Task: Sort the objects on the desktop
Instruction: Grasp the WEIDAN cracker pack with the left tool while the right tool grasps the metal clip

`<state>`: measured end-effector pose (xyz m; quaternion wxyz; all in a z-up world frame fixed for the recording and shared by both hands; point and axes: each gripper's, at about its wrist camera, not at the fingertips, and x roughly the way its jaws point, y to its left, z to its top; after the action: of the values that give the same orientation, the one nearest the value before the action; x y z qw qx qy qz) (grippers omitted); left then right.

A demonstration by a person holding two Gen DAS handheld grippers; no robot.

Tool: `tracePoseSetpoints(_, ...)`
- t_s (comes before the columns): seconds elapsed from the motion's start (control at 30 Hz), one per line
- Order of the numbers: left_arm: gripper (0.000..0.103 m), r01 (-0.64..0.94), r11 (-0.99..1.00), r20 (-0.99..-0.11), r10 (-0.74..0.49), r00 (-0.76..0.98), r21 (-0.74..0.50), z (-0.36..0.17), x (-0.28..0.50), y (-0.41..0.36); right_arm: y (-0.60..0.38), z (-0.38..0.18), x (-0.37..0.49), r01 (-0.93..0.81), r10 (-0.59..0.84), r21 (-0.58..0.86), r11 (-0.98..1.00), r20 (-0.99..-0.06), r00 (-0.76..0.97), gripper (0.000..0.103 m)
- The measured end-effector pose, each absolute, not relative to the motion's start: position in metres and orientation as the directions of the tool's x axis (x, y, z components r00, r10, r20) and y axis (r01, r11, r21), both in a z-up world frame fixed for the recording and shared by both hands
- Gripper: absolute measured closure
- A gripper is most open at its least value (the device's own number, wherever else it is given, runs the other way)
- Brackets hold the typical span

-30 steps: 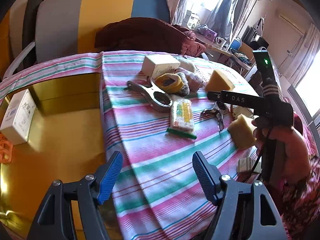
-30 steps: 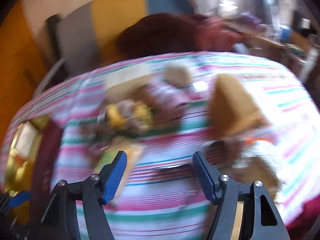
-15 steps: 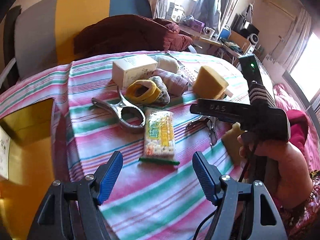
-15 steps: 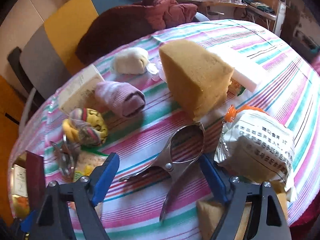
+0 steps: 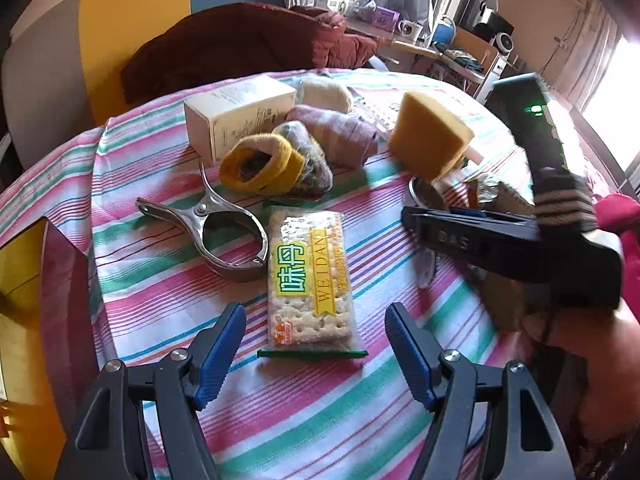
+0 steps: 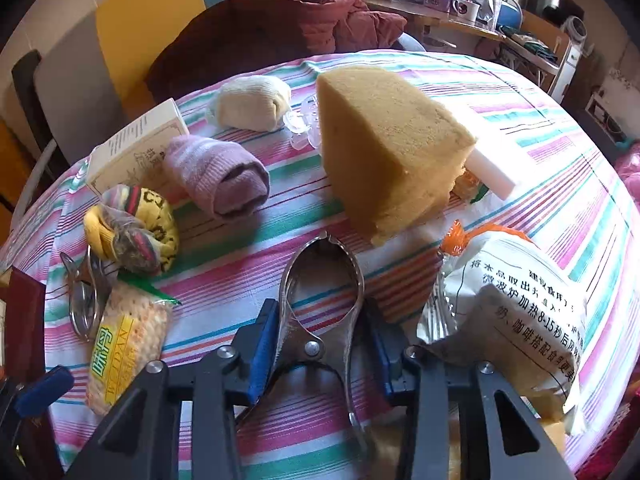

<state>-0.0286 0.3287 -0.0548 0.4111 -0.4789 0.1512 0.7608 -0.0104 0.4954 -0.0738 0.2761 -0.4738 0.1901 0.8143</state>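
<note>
The right claw (image 6: 320, 344) is closing around the clip (image 6: 320, 300), a steel spring clamp lying flat on the table (image 6: 560, 160). Its blue pads (image 6: 262, 344) are sitting against the clip near the pivot rivet, one on each side; whether full pressure is on yet cannot be told. The clip's round jaws are pointing away from the claw toward the sponge (image 6: 384, 148), and its handles are running back under the claw.

Judgement: the clip is stiff, smooth and moderately heavy for its size. Polished steel is likely to slip between the pads, so the hold belongs across the flat shoulders at the pivot, where it now is, not on the tapering handles. Squeezing the handles would spring the clip open.

Just beside the right claw, the snack bag (image 6: 512, 304) is crowding the right pad; it is light and crinkly and may be dragged along.

The left claw (image 5: 316, 344) is hovering spread and empty over the near end of the cracker pack (image 5: 310, 276). The pack is light, and its contents are brittle; a gentle hold across its width would suit.

Further out, a second clip (image 5: 224, 232), rolled socks (image 5: 276, 160) and a box (image 5: 236, 116) are lying unsorted.
</note>
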Motion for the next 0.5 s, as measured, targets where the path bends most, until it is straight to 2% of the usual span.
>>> tracePoseSetpoints(0.4, 0.032, -0.781, -0.612, -0.858, 0.461, -0.224, -0.125, -0.071, -0.039, 0.344, 0.473, -0.074, 0.002, -0.594, 0.317, -0.024, -0.804, -0.862, -0.395, 0.061)
tracePoseSetpoints(0.5, 0.046, -0.797, -0.602, -0.858, 0.434, -0.275, -0.049, -0.073, -0.034, 0.344, 0.466, -0.072, 0.003, -0.592, 0.323, -0.031, -0.805, -0.86, -0.394, 0.061)
